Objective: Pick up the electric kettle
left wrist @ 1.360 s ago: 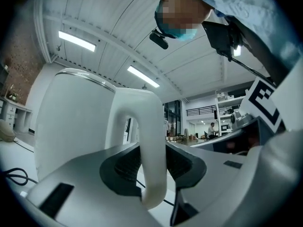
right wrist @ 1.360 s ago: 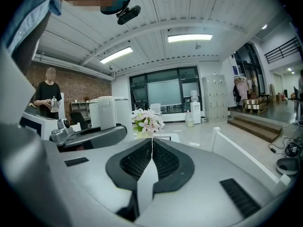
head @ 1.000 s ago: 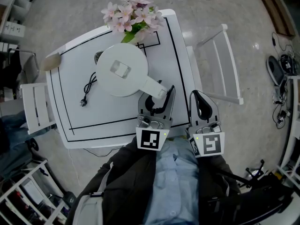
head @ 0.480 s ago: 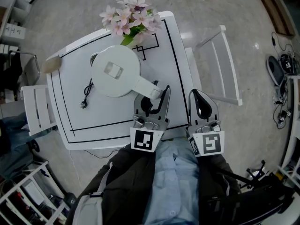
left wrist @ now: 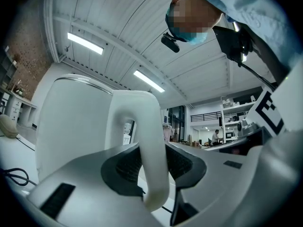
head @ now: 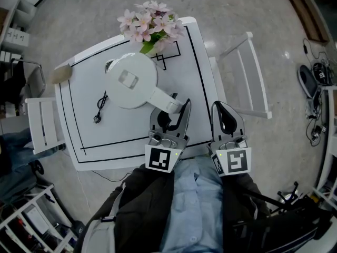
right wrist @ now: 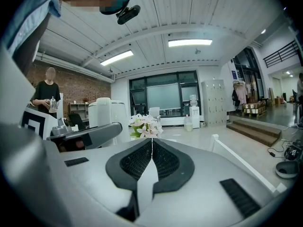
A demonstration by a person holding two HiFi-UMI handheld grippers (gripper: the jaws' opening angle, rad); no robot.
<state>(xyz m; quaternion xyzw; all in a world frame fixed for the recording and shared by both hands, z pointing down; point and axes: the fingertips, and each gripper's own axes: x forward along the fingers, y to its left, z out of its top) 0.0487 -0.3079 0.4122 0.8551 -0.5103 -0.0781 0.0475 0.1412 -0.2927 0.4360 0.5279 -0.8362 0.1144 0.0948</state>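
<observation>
as i stand at the near edge of the white table (head: 84, 136), my left gripper (head: 172, 107) is clamped on the handle (head: 168, 102) of the white kettle (head: 131, 80), one jaw on each side of it. seen along that gripper (left wrist: 151, 162), the handle (left wrist: 150, 145) stands upright between the two dark pads, with the kettle's round body (left wrist: 75, 122) just beyond it. the kettle is over the middle of the table, lid up, its handle pointing to the near right, toward me. i cannot tell whether its bottom touches the table. a black cord (head: 101, 101) with a plug lies on the table just left of the kettle. a bunch of pink flowers (head: 151, 22) stands at the far edge, just beyond the kettle. my right gripper (head: 221, 107) hangs beside the left one, just past the table's right edge. its jaws are together, with nothing between them. a white chair (head: 247, 73) stands to the right of the table.
</observation>
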